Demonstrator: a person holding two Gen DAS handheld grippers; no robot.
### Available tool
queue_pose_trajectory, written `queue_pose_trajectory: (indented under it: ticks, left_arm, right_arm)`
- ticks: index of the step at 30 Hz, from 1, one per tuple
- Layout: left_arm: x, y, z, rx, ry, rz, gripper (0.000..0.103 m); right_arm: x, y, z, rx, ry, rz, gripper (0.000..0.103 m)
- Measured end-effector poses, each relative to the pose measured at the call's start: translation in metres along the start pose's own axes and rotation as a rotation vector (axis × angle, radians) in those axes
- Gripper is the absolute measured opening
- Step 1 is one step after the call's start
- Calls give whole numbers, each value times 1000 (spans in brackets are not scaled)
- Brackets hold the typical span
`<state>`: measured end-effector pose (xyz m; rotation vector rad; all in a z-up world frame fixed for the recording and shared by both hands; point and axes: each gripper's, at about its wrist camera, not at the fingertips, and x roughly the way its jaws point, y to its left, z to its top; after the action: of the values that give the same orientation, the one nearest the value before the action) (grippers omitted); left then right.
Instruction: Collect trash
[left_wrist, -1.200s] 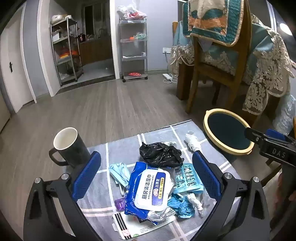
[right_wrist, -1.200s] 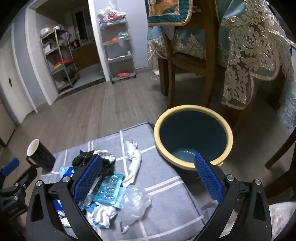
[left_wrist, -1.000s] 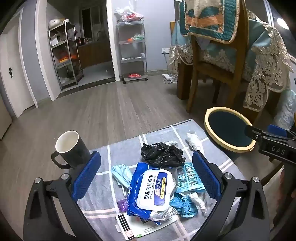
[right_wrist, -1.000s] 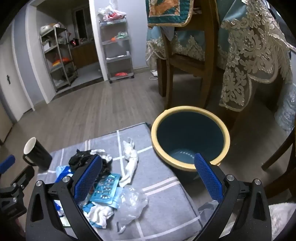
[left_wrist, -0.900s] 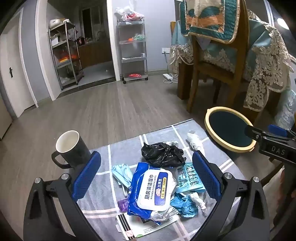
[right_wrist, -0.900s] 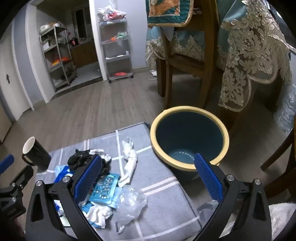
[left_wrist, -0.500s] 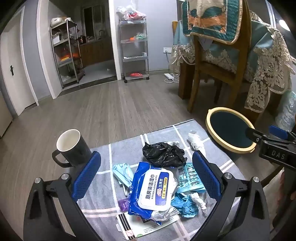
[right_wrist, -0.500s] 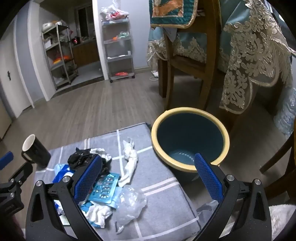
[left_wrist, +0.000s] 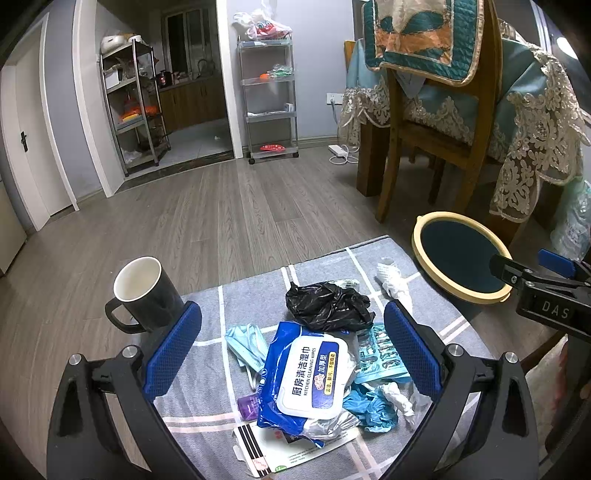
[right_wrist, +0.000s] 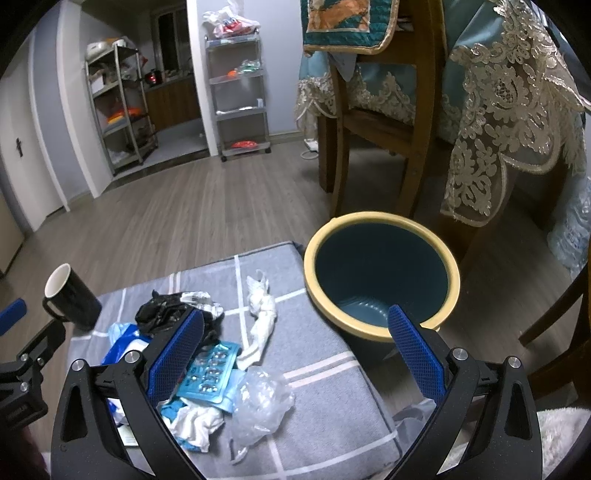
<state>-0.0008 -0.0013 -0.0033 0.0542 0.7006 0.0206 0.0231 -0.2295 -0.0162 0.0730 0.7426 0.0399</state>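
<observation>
Grey checked cloth surface (left_wrist: 321, 266) strewn with trash, grey wood-plank floor (left_wrist: 229, 206), yellow-rimmed teal bin (right_wrist: 382, 273) right, lace-draped table (right_wrist: 513, 122) far right, left gripper (left_wrist: 291, 350) and right gripper (right_wrist: 295, 354) spread wide, holding nothing.

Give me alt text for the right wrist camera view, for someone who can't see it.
The open right gripper hovers over a grey checked mat strewn with trash, including a blue blister pack and crumpled clear plastic, beside an empty yellow-rimmed bin.

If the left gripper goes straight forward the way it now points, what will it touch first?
Probably the wet wipes pack on top of the trash pile: it lies between the open left gripper fingers, directly ahead. Depth is hard to judge; the black plastic bag lies just beyond.
</observation>
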Motion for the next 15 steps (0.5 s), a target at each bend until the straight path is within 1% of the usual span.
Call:
queue_pose_trajectory:
  ticks: [15]
  left_arm:
    - [0, -1, 1, 3, 1, 0, 97]
  right_arm:
    - [1, 1, -1, 0, 1, -6, 99]
